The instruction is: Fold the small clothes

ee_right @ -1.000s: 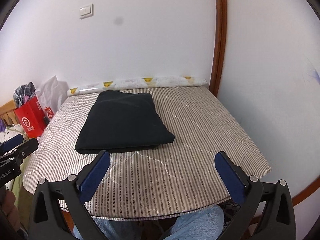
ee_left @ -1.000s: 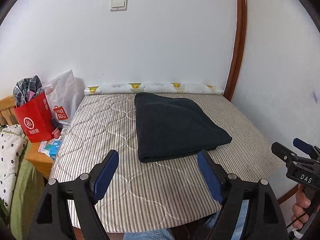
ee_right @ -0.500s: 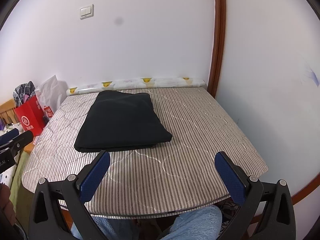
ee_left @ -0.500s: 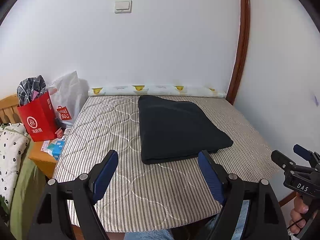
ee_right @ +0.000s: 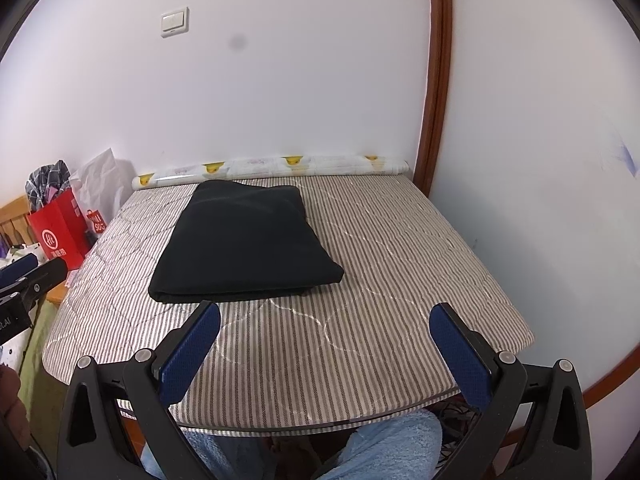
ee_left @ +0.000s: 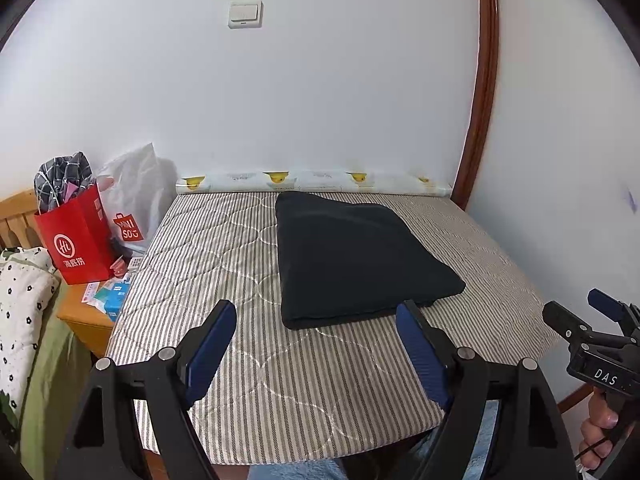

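A glossy red paper shopping bag (ee_left: 78,246) beside the striped quilted table (ee_left: 224,248) is holding checked grey cloth (ee_left: 60,176). The folded black garment (ee_left: 356,256) is lying flat mid-table, just beyond both claws. The left gripper (ee_left: 316,344) and right gripper (ee_right: 326,344) are hanging wide apart, empty, tilting downward over the near edge.

Both grippers, left (ee_left: 316,322) and right (ee_right: 325,322), had black frames, blue ribbed pads and silver screws; one bore "DAS". The person wore fluffy blue trousers (ee_right: 394,444).
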